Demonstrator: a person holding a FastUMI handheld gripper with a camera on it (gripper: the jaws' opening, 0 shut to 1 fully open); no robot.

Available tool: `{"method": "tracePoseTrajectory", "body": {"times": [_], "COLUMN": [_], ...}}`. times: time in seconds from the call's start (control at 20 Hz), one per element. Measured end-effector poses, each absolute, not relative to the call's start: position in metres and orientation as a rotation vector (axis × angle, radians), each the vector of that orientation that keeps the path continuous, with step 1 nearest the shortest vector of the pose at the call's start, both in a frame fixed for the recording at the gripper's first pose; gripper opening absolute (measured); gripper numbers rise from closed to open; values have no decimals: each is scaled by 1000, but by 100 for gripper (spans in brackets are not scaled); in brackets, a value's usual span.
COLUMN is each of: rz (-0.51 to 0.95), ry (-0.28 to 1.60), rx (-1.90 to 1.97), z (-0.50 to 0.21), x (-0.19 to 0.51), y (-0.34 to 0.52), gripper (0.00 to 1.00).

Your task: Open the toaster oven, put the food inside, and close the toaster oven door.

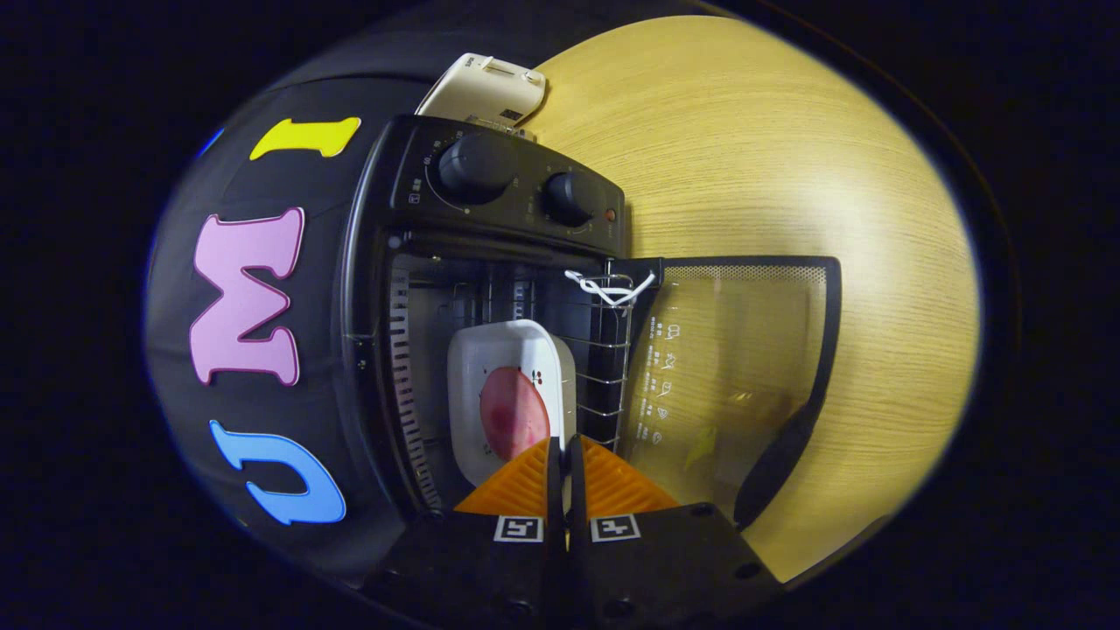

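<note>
The single camera rides on the gripper [564, 455], looking forward along its two fingers, which press together on the rim of the white dish [507, 367]; it faces the open toaster oven [490, 262] at close range, rolled sideways; the wooden surface [787, 175] lies beside it.

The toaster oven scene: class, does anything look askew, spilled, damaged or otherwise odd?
Nothing is spilled or damaged. The toaster oven has its glass door open, and the white dish with the reddish food sits partly inside, with the gripper shut on its rim. One small oddity: a white cord tied to the wire rack.
</note>
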State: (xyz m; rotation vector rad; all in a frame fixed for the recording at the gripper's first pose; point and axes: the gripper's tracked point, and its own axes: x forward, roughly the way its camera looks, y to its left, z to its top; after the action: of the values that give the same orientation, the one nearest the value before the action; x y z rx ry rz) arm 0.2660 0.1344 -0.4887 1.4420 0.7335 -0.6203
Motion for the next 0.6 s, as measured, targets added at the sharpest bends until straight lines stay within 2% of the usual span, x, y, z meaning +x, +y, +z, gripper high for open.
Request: {"method": "tracePoseTrajectory", "body": {"times": [0.3, 0.4, 0.5, 0.55, 0.6], "rz": [-655, -622, -574, -564, -554], "ry": [720, 707, 712, 723, 726], "rx": [1430, 1444, 1483, 1484, 1478], "z": [-500, -496, -491, -489, -485], "x": [277, 280, 281, 279, 276], "y": [138, 143, 152, 155, 155], "gripper": [5, 7, 14, 33, 44]}}
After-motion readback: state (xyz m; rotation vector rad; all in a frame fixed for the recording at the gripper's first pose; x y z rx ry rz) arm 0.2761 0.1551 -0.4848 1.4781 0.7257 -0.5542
